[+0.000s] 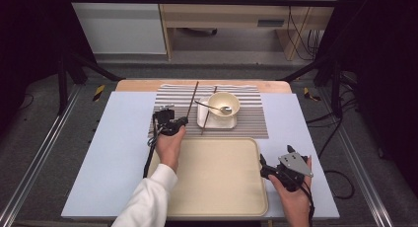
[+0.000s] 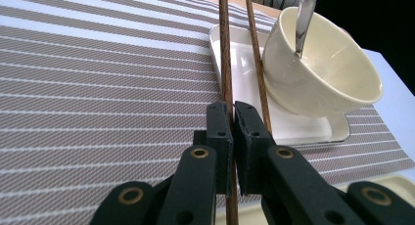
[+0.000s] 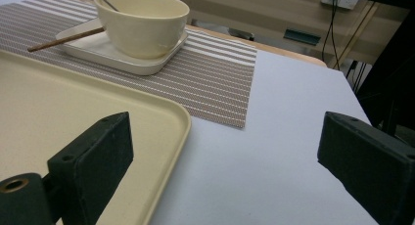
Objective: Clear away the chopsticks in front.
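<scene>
Black jaws of the left gripper (image 2: 231,132) were seen clenched on one brown chopstick (image 2: 225,54) – held over the striped placemat (image 1: 172,96), near the tray's far-left corner. Second chopstick (image 2: 258,63) was left leaning on the white square plate (image 2: 235,54), touching the cream bowl (image 2: 325,68); a metal spoon (image 1: 217,108) was propped inside that bowl. Right gripper (image 3: 225,151) was held released – jaws wide apart, nothing between them – at the near-right corner of the beige tray (image 1: 217,182), over the pale blue mat (image 1: 113,153).
</scene>
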`<action>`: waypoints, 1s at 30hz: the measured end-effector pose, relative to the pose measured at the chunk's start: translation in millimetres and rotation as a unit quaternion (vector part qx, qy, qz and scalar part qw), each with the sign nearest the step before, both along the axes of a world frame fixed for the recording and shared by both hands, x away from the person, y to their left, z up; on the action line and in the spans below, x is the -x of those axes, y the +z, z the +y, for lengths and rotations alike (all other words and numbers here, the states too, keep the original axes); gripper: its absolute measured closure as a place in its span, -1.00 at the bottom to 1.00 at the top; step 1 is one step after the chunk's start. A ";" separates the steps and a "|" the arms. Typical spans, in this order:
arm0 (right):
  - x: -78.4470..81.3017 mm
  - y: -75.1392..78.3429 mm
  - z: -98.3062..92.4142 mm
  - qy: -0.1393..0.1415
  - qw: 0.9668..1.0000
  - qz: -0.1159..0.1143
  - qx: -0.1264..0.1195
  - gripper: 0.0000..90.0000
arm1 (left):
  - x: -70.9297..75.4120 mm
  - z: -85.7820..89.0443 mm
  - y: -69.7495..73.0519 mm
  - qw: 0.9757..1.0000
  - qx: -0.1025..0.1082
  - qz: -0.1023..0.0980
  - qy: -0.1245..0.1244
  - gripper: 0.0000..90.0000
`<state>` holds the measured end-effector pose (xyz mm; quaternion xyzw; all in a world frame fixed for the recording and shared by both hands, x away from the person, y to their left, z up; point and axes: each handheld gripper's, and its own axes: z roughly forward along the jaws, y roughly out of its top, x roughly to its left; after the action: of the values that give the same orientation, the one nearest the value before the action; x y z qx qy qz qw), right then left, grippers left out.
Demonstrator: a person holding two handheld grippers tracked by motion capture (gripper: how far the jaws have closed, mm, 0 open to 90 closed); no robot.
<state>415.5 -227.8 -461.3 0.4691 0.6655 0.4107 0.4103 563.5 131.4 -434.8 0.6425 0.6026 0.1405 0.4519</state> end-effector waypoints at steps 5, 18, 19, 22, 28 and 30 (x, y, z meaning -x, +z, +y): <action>-0.4 -1.5 0.5 0.008 1.000 0.002 0.009 -0.88 | 13.1 10.9 6.2 1.000 0.004 -0.010 0.003 0.91; -0.1 -2.6 0.6 0.022 1.000 0.001 0.012 -0.89 | 38.1 27.4 12.9 0.999 0.008 -0.028 0.026 0.91; -0.5 -2.5 1.0 0.024 1.000 -0.001 0.011 -0.89 | 41.0 27.7 13.0 0.999 0.010 -0.030 0.030 0.91; 0.5 -1.7 4.5 0.032 0.999 -0.002 0.012 -0.89 | 51.1 30.2 13.3 0.999 0.011 -0.033 0.036 0.91; 3.5 0.2 4.5 0.030 0.999 -0.005 0.011 -0.89 | 66.3 31.7 10.0 0.999 0.008 -0.031 0.041 0.91; 4.0 0.7 3.9 0.028 1.000 -0.005 0.010 -0.89 | 73.2 32.6 7.7 0.998 0.016 -0.030 0.044 0.91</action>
<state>411.5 -223.9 -460.6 0.4444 0.6806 0.4170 0.4067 490.3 164.0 -427.1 0.6039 0.6184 0.1697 0.4733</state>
